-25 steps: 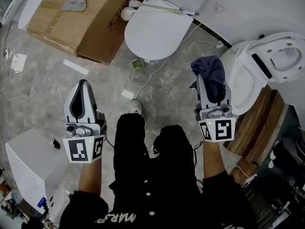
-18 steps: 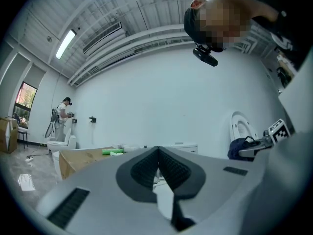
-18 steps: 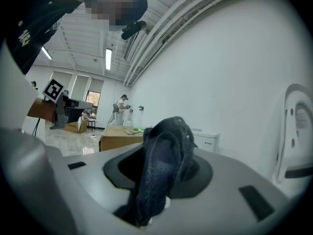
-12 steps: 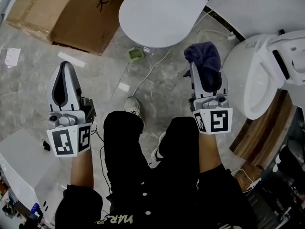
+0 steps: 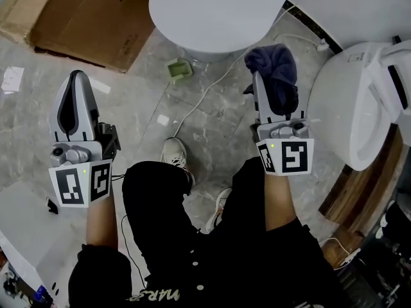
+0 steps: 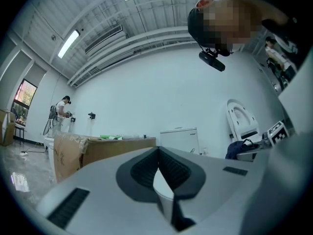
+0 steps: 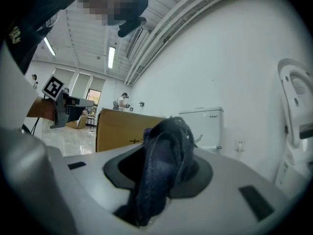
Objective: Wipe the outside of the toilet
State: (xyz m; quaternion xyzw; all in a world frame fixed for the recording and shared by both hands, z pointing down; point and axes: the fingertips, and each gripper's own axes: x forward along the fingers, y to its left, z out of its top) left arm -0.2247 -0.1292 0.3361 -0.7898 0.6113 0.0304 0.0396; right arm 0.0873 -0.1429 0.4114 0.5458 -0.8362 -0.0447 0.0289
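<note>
**mop_guy:** So what was the right tool (image 5: 271, 85) doing there, empty?

**tilefan:** Nope, it was clamped on a dark blue cloth (image 5: 272, 61). The cloth was bunched up and spilling out past the tips. The left tool (image 5: 76, 77) had its jaws pressed together on nothing and hung over the floor (image 5: 141, 101), well apart from everything.

**mop_guy:** And the toilet?

**tilefan:** The toilet (image 5: 343, 108) with its seat up sat off to the right, near the cloth but not touching it. A second toilet (image 5: 215, 8) with its lid down stood straight ahead, beside a cardboard box (image 5: 90, 18). I couldn't tell which one was the target. My guess was the right one.

**mop_guy:** How'd the rag handle, you reckon?

**tilefan:** Soft, light and floppy, so it'd fold wherever it got pressed. Pinching it mid-wad looked fine to me, since enough stuck out front to make a pad. The bowl was glazed, hard, slick and fixed in place, so there was nothing to grab, just press and drag. The risk I saw was the cloth sliding out of the jaws on a hard stroke.
</note>
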